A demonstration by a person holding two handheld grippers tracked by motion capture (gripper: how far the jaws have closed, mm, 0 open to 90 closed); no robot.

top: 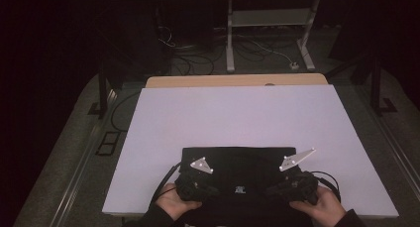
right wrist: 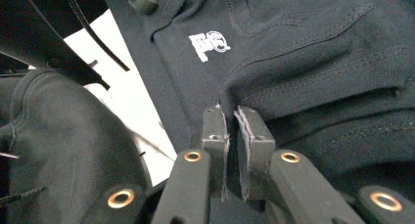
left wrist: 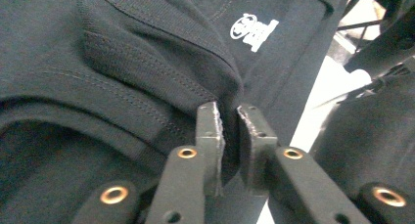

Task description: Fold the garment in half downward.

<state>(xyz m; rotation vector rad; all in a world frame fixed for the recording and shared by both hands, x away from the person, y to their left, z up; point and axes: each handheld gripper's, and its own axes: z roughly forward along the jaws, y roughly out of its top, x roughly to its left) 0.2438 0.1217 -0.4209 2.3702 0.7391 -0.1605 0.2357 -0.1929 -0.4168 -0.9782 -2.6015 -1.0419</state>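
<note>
A black garment (top: 237, 160) with a small white logo (top: 240, 190) lies folded on the near middle of the white tabletop (top: 233, 113). A hand at each side holds a gripper at its near edge. In the left gripper view my left gripper (left wrist: 229, 111) is shut on a thick stitched fold of the garment (left wrist: 122, 62), and the logo (left wrist: 253, 31) sits beyond it. My right gripper (right wrist: 230, 111) pinches a similar fold of the garment (right wrist: 318, 48) near the logo (right wrist: 209, 44). From above, the left gripper (top: 208, 187) and right gripper (top: 275, 187) face each other across the logo.
The white top covers a wooden table whose far edge (top: 237, 81) shows behind it. Beyond it stand a white metal frame (top: 270, 33) and loose cables (top: 188, 58) on the dark floor. Black table legs flank both sides.
</note>
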